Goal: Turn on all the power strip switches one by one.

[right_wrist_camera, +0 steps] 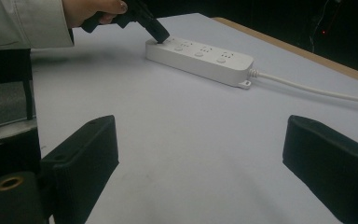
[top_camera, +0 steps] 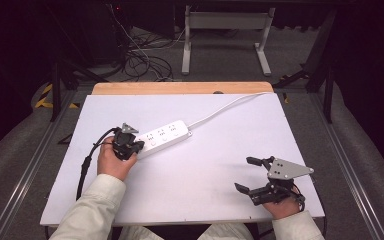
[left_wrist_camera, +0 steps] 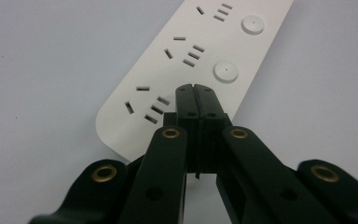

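A: Left gripper (left_wrist_camera: 196, 91)?
B: Jaws pressed together, nothing between them. The tips sit on the near end of the power strip (top_camera: 162, 137), by its last round button; it looks like contact in the right gripper view.

A: Right gripper (top_camera: 250, 174)?
B: Jaws spread wide, holding nothing, low over the bare table (top_camera: 205, 165), well apart from the strip.

A: Strip details?
B: White smooth plastic, long bar with rounded corners, three socket groups, each beside a round button. A white cable (top_camera: 225, 108) runs to the far edge. It lies left of the table's centre. No readable writing.
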Tool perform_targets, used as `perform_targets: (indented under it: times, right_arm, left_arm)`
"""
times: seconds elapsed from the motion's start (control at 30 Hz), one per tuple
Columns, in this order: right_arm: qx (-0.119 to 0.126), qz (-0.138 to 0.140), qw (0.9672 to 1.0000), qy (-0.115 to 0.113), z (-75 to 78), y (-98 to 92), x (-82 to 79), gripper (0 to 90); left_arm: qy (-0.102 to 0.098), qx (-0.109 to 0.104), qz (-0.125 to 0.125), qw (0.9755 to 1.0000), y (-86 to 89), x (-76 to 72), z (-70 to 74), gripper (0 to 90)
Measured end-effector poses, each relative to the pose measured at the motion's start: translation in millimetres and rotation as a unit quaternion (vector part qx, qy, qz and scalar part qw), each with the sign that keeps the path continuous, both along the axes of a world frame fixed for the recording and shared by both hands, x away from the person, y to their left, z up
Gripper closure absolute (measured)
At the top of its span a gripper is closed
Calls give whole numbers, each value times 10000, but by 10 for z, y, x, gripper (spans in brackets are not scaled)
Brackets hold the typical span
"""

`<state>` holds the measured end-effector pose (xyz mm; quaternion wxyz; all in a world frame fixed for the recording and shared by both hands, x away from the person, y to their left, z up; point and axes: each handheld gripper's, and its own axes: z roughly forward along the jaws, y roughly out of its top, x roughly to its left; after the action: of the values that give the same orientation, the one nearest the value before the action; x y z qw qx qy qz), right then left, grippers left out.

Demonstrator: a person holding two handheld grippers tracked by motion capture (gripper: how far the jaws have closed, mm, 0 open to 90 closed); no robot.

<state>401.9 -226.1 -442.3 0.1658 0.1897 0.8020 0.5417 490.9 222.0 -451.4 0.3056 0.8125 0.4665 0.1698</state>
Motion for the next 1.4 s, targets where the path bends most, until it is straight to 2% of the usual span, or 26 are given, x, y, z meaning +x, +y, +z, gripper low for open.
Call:
perform_targets:
  times: [0.17, 0.27, 0.43, 0.67, 0.8, 0.93, 0.97, 1.0, 1.03, 1.07, 1.1, 1.13, 1.3, 1.4]
  right_arm:
    - [-14, -2, 10000, 1, 0, 2, -3, 105]
    - [-15, 0, 10000, 0, 0, 2, -4, 105]
    - [-25, 14, 10000, 6, -2, 7, -7, 105]
    - [-28, 22, 10000, 7, -4, 11, -7, 105]
    - [-37, 28, 10000, 6, -6, 15, -6, 105]
    - [-35, 31, 10000, -1, -6, 15, -8, 105]
    - [-22, 26, 10000, 0, -3, 12, -6, 105]
    - [-17, 23, 10000, 3, -2, 10, -6, 105]
    - [-17, 23, 10000, 3, -2, 10, -6, 105]
    - [-24, 19, 10000, 1, -1, 8, -5, 105]
    - [-16, 21, 10000, 3, -2, 10, -2, 105]
    - [-18, 22, 10000, -1, -3, 11, 1, 105]
    - [-28, 22, 10000, 0, -5, 14, 1, 105]
    - [-23, 22, 10000, 2, -4, 11, -1, 105]
  left_arm:
    - [22, 11, 41, 10000, -7, 3, -4, 900]
    - [-27, 111, 17, 9999, -22, -3, -10, 900]
    - [60, -59, 49, 10000, 7, 7, -18, 900]
    - [74, -31, 69, 9999, -2, 9, -24, 900]
    - [189, -129, 124, 9997, 12, 24, -23, 900]
    - [100, -64, 135, 9998, -3, 11, -25, 900]
    - [31, -206, 9, 9998, 14, 12, -6, 900]
    - [-52, -223, 71, 9997, 25, 7, 10, 900]
    - [-52, -223, 71, 9997, 25, 7, 10, 900]
    - [-191, -354, 111, 9991, 38, -8, 40, 900]
    - [-331, -580, 161, 9976, 39, -26, 95, 900]
    - [-391, -655, 135, 9970, 33, -34, 134, 900]
    - [-533, -635, 92, 9965, -2, -60, 211, 900]
    - [-519, -717, 112, 9960, 0, -58, 221, 900]
